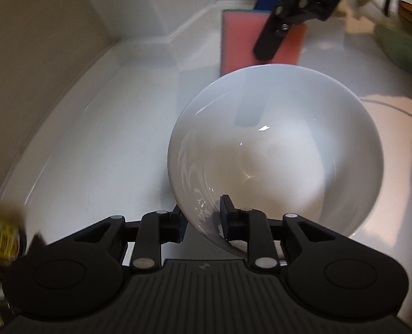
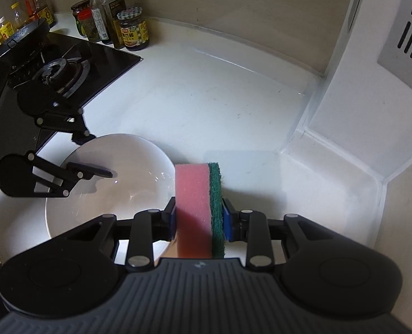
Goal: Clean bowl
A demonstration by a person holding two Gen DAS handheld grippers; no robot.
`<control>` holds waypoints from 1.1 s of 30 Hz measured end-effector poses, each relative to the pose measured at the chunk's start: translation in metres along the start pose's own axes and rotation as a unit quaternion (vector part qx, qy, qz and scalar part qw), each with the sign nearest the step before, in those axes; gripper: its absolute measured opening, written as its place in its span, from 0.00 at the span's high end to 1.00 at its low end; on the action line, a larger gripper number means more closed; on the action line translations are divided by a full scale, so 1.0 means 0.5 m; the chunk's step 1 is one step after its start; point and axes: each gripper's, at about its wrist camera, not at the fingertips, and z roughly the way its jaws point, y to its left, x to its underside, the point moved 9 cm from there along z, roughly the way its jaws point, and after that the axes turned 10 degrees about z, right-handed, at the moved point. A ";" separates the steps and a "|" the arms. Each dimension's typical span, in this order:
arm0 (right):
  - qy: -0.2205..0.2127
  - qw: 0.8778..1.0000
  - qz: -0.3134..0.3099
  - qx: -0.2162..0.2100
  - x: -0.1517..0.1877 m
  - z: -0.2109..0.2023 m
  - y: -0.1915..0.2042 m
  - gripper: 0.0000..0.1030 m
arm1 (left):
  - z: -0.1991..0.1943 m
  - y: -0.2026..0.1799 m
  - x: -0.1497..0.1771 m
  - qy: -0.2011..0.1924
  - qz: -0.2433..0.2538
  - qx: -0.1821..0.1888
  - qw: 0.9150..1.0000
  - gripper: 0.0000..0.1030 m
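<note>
White bowl (image 1: 275, 150) stands on the countertop (image 2: 206, 105), its near rim between the fingers of my left tongs (image 1: 203, 217) — they straddle it loosely, not pressing, I think to steady it. Just beside, my right tongs (image 2: 199, 217) are clenched on the pink-and-green sponge (image 2: 197, 208), ready for wiping inside.

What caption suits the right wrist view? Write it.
Right gripper holds a sponge beside the bowl; left gripper straddles its rim.
</note>
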 end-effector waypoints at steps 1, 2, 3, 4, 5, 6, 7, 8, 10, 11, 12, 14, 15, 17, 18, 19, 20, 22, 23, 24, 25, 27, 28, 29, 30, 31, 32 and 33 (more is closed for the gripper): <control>-0.001 1.000 0.003 -0.001 0.001 -0.001 -0.001 0.74 | -0.002 0.007 0.002 0.005 -0.036 0.000 0.999 0.76; -0.002 1.000 0.006 -0.002 0.003 -0.003 -0.003 0.74 | -0.004 0.014 0.004 0.009 -0.072 0.000 0.997 0.77; -0.002 1.000 0.009 -0.003 0.004 -0.004 -0.004 0.74 | -0.005 0.016 0.008 0.016 -0.099 -0.003 0.995 0.77; -0.004 1.000 0.012 -0.003 0.006 -0.006 -0.006 0.74 | -0.007 0.018 0.013 0.024 -0.132 -0.007 0.991 0.77; -0.005 1.000 0.016 -0.004 0.009 -0.007 -0.007 0.74 | -0.015 0.023 0.026 0.039 -0.209 -0.015 0.977 0.78; -0.007 1.000 0.022 -0.007 0.013 -0.008 -0.007 0.74 | -0.020 0.022 0.032 0.041 -0.246 -0.013 0.968 0.78; -0.008 1.000 0.026 -0.008 0.016 -0.010 -0.007 0.74 | -0.026 0.019 0.042 0.043 -0.290 -0.009 0.956 0.78; -0.009 1.000 0.028 -0.008 0.020 -0.012 -0.007 0.74 | -0.032 0.015 0.051 0.044 -0.333 -0.004 0.942 0.78; -0.012 0.999 0.032 -0.006 0.027 -0.016 -0.005 0.74 | -0.042 0.007 0.067 0.042 -0.392 -0.008 0.919 0.77; -0.013 0.999 0.033 -0.005 0.030 -0.018 -0.004 0.74 | -0.046 0.003 0.074 0.039 -0.409 -0.015 0.912 0.78; -0.013 0.999 0.034 -0.006 0.033 -0.019 -0.002 0.74 | -0.045 0.001 0.075 0.038 -0.410 -0.016 0.911 0.82; -0.012 0.999 0.035 -0.007 0.039 -0.022 0.003 0.74 | -0.044 -0.007 0.071 0.044 -0.379 -0.022 0.924 0.82; -0.011 0.999 0.035 -0.008 0.042 -0.023 0.006 0.74 | -0.045 -0.011 0.070 0.049 -0.363 -0.022 0.930 0.82; -0.009 0.999 0.034 -0.010 0.047 -0.026 0.012 0.74 | -0.043 -0.021 0.076 0.061 -0.317 -0.015 0.946 0.82; -0.005 0.999 0.032 -0.012 0.052 -0.029 0.019 0.74 | -0.040 -0.025 0.075 0.067 -0.295 -0.008 0.953 0.82; 0.000 0.999 0.031 -0.016 0.060 -0.033 0.028 0.74 | -0.037 -0.029 0.075 0.072 -0.273 -0.002 0.959 0.82; 0.005 0.999 0.031 -0.022 0.068 -0.037 0.035 0.74 | -0.039 -0.033 0.075 0.072 -0.248 0.008 0.966 0.82; 0.014 0.999 0.032 -0.034 0.083 -0.043 0.048 0.74 | -0.043 -0.041 0.078 0.073 -0.197 0.029 0.977 0.82; 0.017 0.999 0.032 -0.041 0.088 -0.045 0.053 0.74 | -0.045 -0.046 0.078 0.073 -0.171 0.039 0.982 0.83; 0.018 0.998 0.033 -0.046 0.089 -0.044 0.055 0.74 | -0.042 -0.049 0.072 0.067 -0.148 0.050 0.985 0.85; 0.018 0.998 0.035 -0.050 0.086 -0.042 0.055 0.74 | -0.040 -0.053 0.066 0.061 -0.125 0.061 0.988 0.85; 0.017 0.998 0.035 -0.051 0.076 -0.036 0.054 0.74 | -0.032 -0.059 0.045 0.048 -0.095 0.087 0.991 0.87; 0.015 0.998 0.033 -0.051 0.066 -0.031 0.055 0.74 | -0.026 -0.060 0.034 0.044 -0.086 0.098 0.991 0.87; 0.014 0.998 0.029 -0.051 0.060 -0.027 0.058 0.74 | -0.021 -0.059 0.025 0.042 -0.086 0.101 0.990 0.88; 0.015 0.998 0.021 -0.051 0.055 -0.024 0.063 0.74 | -0.016 -0.057 0.016 0.041 -0.086 0.103 0.990 0.88; 0.015 0.999 0.011 -0.047 0.051 -0.022 0.070 0.74 | -0.011 -0.052 0.012 0.046 -0.099 0.099 0.989 0.88; 0.016 0.999 0.002 -0.042 0.050 -0.021 0.075 0.74 | -0.005 -0.047 0.008 0.051 -0.111 0.095 0.988 0.87; 0.016 0.999 -0.007 -0.037 0.050 -0.021 0.080 0.74 | -0.005 -0.045 0.009 0.054 -0.124 0.090 0.987 0.83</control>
